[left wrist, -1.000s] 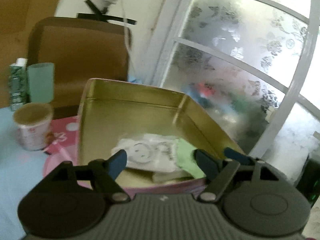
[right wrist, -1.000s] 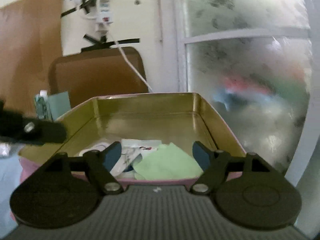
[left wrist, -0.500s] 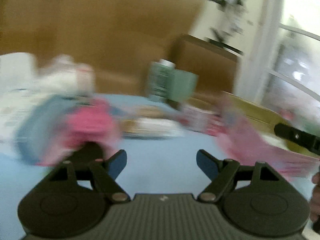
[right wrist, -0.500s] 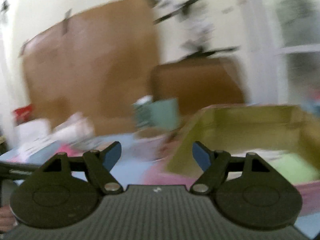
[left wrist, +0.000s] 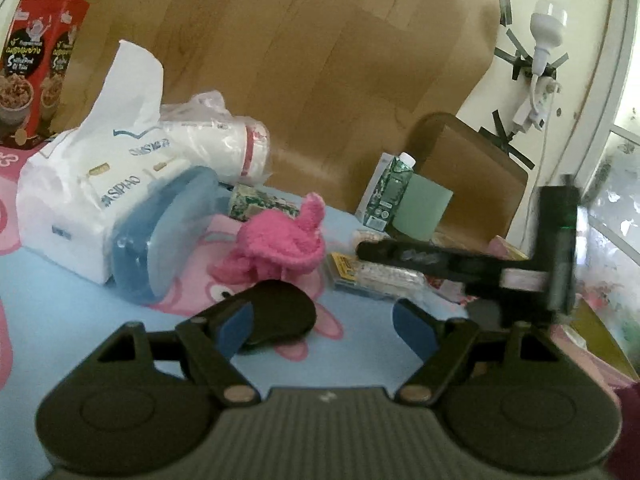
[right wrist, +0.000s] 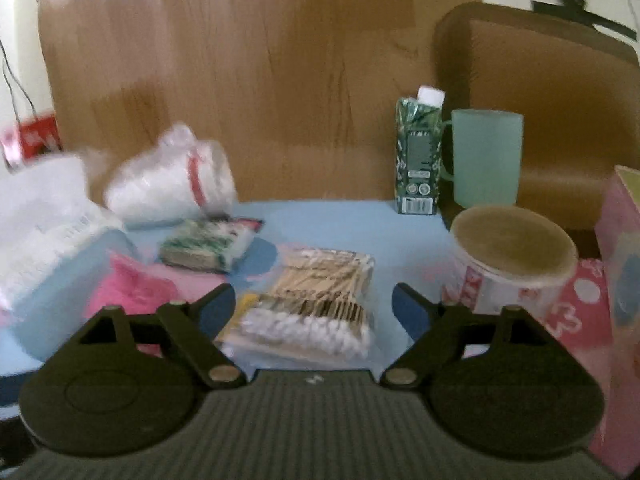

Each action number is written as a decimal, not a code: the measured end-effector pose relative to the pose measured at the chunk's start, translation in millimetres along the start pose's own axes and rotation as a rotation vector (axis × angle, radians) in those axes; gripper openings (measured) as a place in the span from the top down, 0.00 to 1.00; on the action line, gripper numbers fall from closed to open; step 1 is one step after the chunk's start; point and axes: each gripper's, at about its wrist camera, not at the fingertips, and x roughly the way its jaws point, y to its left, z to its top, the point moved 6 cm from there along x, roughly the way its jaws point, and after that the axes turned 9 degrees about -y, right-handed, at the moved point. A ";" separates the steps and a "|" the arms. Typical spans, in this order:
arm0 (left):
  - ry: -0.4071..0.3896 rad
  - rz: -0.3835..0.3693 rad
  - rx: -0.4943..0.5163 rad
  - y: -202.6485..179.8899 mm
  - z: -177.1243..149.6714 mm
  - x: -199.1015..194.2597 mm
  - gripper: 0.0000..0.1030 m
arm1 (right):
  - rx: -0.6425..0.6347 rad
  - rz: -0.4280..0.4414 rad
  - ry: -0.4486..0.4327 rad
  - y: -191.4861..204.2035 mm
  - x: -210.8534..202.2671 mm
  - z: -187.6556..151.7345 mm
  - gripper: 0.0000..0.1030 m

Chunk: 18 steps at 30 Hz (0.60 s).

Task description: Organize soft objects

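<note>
A fluffy pink cloth (left wrist: 280, 246) lies on the blue and pink table mat; it also shows in the right wrist view (right wrist: 132, 290). A black flat pad (left wrist: 280, 314) lies just in front of it, by the left fingertip (left wrist: 236, 328). My left gripper (left wrist: 324, 326) is open and empty, close before both. My right gripper (right wrist: 314, 310) is open and empty above a clear bag of cotton swabs (right wrist: 316, 304); its arm shows in the left wrist view (left wrist: 460, 266). The pink tin (right wrist: 622, 280) stands at the right edge.
A white tissue pack (left wrist: 88, 184), a blue plastic lid (left wrist: 160, 236), a bagged cup stack (left wrist: 216, 152), a small green packet (right wrist: 208, 248), a green carton (right wrist: 418, 156), a green mug (right wrist: 486, 158) and a paper tub (right wrist: 514, 268) crowd the table. A wooden board stands behind.
Both grippers have swung left, away from the open tin with its white and green cloths, and now face the cluttered table. Both stay open and empty.
</note>
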 end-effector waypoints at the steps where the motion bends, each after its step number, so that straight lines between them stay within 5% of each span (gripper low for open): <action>1: 0.004 -0.004 -0.005 1.9 0.9 1.5 0.23 | -0.010 0.013 0.015 0.7 1.1 -3.7 0.36; 9: 0.026 -0.038 -0.019 6.4 2.6 6.4 0.23 | 0.051 0.066 -0.009 -15.3 -72.8 -20.6 0.44; 14: 0.085 -0.135 0.043 -10.4 -3.9 9.7 0.23 | 0.079 0.131 0.035 -21.3 -135.6 -57.6 0.44; 17: 0.149 -0.217 0.069 -31.2 -14.3 7.6 0.23 | 0.076 0.131 0.030 -25.5 -161.3 -73.2 0.38; 18: 0.168 -0.239 0.065 -38.6 -17.7 5.6 0.23 | 0.073 0.132 0.032 -27.4 -167.2 -77.0 0.25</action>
